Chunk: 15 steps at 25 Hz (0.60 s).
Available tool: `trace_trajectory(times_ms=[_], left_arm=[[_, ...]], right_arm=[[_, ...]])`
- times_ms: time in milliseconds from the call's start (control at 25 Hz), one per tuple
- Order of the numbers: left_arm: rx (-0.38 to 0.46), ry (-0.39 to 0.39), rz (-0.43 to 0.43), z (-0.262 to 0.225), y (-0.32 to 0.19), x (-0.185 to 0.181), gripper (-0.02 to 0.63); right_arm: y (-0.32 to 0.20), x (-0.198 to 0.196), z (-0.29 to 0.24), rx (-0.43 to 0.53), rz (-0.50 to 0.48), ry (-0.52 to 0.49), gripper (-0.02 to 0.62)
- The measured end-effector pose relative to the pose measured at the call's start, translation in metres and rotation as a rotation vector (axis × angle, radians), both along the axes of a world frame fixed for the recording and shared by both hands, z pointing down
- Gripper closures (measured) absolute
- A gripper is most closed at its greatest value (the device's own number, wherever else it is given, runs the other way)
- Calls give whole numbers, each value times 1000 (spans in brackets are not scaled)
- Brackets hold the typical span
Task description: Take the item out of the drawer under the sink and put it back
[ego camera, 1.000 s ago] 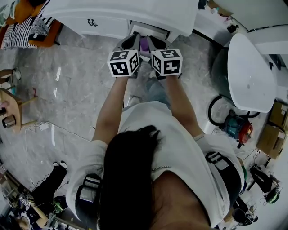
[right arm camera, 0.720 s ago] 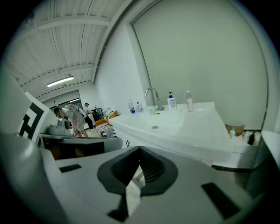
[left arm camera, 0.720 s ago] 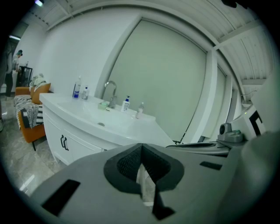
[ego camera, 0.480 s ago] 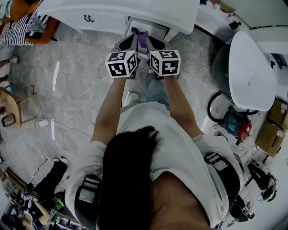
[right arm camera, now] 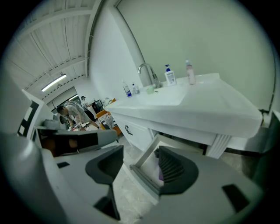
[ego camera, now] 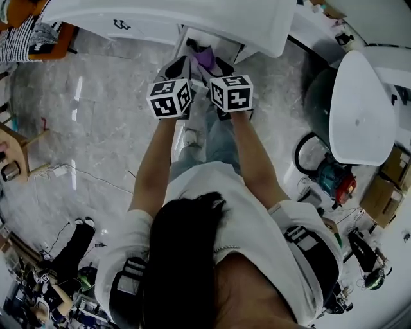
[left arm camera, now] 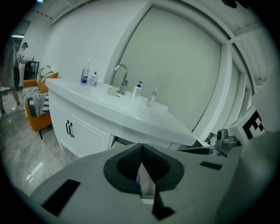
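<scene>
Head view: the drawer (ego camera: 226, 46) under the sink stands pulled out from the white desk (ego camera: 192, 16), and the purple item (ego camera: 204, 58) lies inside it, at 12 o'clock of both grippers. The left gripper (ego camera: 182, 66) sits at 9 o'clock of the right gripper (ego camera: 217, 67), and both are aimed down at the drawer mouth. The left fingers (left arm camera: 127, 166) are closed tip to tip, with nothing visibly pinched. The right fingers have just been opening and now stand wide. The drawer's front corner and a sliver of purple show through their gap, but neither pad touches anything. We judge the item to be at rest in the drawer with neither gripper holding it. We cannot settle from these pictures whether it has already been out. The drawer is still open. Materials: the item looks soft and crumpled, but we cannot name the fabric. The drawer is a flat white rectangular box, and the desk is glossy white with a curved front edge. The finger pads are dark and ribbed, set in matte grey bodies. The floor (ego camera: 109, 128) is polished grey veined stone.
</scene>
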<state>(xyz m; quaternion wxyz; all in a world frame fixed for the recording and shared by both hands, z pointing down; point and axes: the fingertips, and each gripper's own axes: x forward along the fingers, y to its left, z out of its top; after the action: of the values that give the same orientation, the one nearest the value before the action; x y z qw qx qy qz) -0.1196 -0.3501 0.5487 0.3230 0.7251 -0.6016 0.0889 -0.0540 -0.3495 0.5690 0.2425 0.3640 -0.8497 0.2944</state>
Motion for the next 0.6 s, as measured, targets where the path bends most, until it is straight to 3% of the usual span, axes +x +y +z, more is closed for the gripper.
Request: trace_trajectory(times_ms=[240,600], left_arm=[[-46,-6,-40,36,-19,-15,601],[-92,-12,-59,83,-49,-19,601]], right_arm=[[-22,-10,53,-72,-45,48,311],[-50,-23,126,-138,-82,134,287]])
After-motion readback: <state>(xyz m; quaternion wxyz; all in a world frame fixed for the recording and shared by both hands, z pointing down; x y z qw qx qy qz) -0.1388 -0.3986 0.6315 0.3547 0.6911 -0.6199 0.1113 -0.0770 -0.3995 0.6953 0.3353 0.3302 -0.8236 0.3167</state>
